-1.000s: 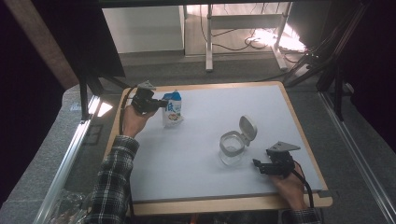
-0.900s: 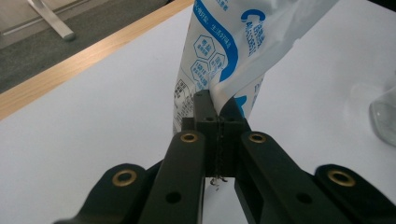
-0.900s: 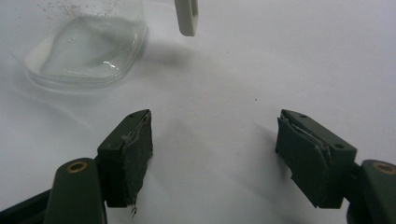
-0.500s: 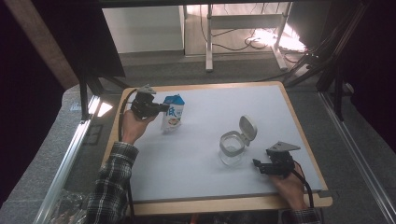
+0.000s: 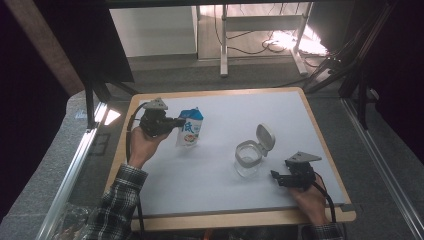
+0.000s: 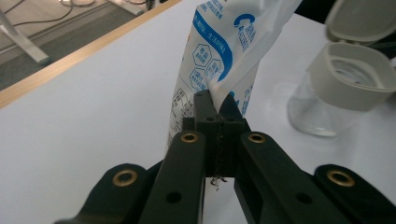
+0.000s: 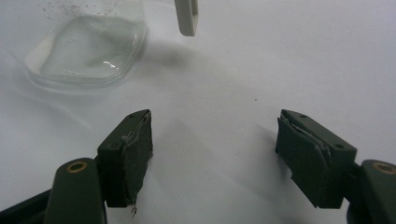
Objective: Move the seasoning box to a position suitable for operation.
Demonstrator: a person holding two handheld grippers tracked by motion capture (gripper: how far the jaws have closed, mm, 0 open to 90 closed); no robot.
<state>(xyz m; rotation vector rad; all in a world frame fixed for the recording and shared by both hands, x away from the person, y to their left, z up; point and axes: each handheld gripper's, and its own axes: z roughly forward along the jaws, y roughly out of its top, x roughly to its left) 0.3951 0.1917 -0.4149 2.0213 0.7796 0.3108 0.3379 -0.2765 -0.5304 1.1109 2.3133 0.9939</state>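
A white and blue printed pouch (image 5: 190, 129) hangs upright at the table's left rear, its bottom near the white surface. My left gripper (image 5: 176, 122) is shut on its edge; in the left gripper view the closed jaws pinch the pouch (image 6: 219, 60) at the white seam. A clear jar (image 5: 247, 159) with a grey hinged lid flipped open stands right of centre, seen again as the jar (image 6: 343, 88) and the jar (image 7: 86, 46). My right gripper (image 5: 276, 178) rests low near the front right edge, open, with bare table between its pads (image 7: 135, 154).
The white table top (image 5: 215, 175) has a wooden rim. A dark grey floor, metal rails at both sides and a metal stand with cables lie beyond the far edge. A plaid sleeve comes in at bottom left.
My left hand has carried the pouch to the right and slightly up, away from the table's left rear corner. The right hand and the jar have stayed put.
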